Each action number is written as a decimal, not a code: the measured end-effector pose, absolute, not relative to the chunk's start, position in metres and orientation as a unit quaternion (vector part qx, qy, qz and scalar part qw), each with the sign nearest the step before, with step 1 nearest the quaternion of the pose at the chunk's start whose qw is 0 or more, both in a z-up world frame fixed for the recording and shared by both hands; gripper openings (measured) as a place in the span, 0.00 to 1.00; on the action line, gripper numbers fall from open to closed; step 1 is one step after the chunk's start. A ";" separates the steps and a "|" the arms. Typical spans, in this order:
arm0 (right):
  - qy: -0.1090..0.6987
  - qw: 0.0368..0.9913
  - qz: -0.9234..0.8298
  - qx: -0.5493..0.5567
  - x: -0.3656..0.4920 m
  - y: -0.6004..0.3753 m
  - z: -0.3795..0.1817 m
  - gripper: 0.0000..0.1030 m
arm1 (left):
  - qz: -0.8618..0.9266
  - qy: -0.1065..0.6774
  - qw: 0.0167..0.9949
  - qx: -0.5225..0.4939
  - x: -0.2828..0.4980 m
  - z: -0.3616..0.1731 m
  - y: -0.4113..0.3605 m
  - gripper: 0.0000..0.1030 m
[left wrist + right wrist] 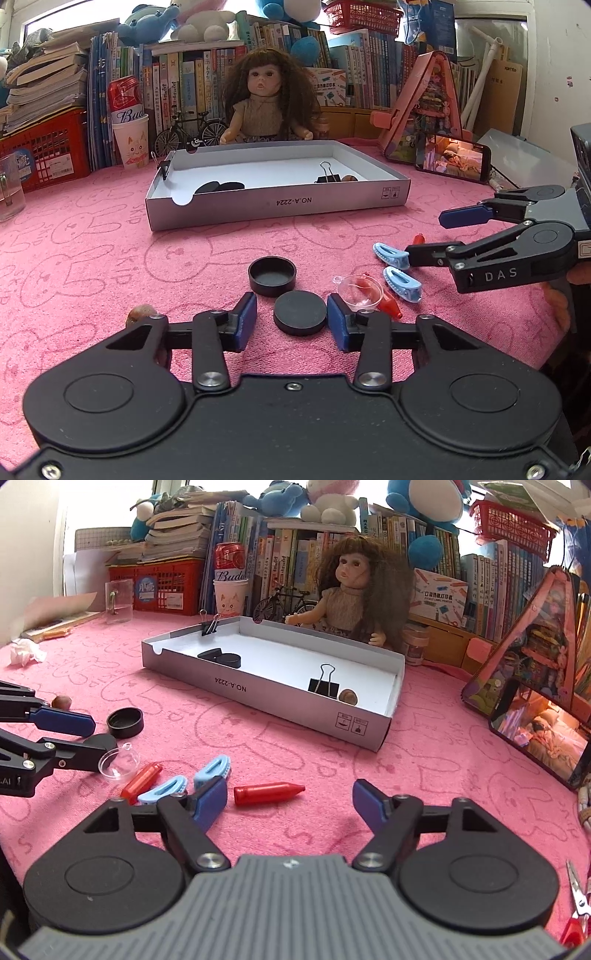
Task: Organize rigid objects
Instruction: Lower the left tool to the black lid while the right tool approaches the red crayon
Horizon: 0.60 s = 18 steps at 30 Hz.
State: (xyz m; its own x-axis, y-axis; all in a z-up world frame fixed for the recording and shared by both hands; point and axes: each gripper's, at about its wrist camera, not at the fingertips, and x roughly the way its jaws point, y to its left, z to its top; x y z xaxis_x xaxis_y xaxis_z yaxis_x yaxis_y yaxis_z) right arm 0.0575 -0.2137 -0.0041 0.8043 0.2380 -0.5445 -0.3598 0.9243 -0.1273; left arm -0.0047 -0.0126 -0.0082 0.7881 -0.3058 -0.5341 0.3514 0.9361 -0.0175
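On the pink cloth a flat black disc (pixel 300 312) lies between the blue pads of my left gripper (pixel 291 321). The right pad is at its edge and a gap shows at the left pad. Just beyond sit an upturned black cap (pixel 272 276) and a clear little cup (pixel 356 293). My right gripper (pixel 290 803) stands open around a red crayon-shaped piece (pixel 269 794), not touching it. Two light-blue doll shoes (pixel 212 770) and a second red piece (pixel 142 781) lie by its left finger. The grey cardboard tray (pixel 277 206) holds black discs (pixel 219 186), a binder clip (pixel 327 175) and a nut (pixel 349 178).
A brown nut (pixel 138 314) lies left of my left gripper. Behind the tray sit a doll (pixel 260 107), a toy bicycle, shelves of books and a red crate (pixel 48 155). A phone (pixel 543 734) leans at the right; scissors (pixel 578 897) lie near the right edge.
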 end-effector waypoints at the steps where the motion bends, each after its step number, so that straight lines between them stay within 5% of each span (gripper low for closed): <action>1: 0.270 0.943 0.161 -0.110 0.058 -0.214 -0.004 0.77 | -0.174 0.275 0.945 0.042 -0.005 -0.008 -0.013 0.38; 18: 0.284 0.930 0.205 -0.115 0.067 -0.210 -0.003 0.57 | -0.183 0.270 0.944 0.055 -0.007 -0.008 -0.019 0.29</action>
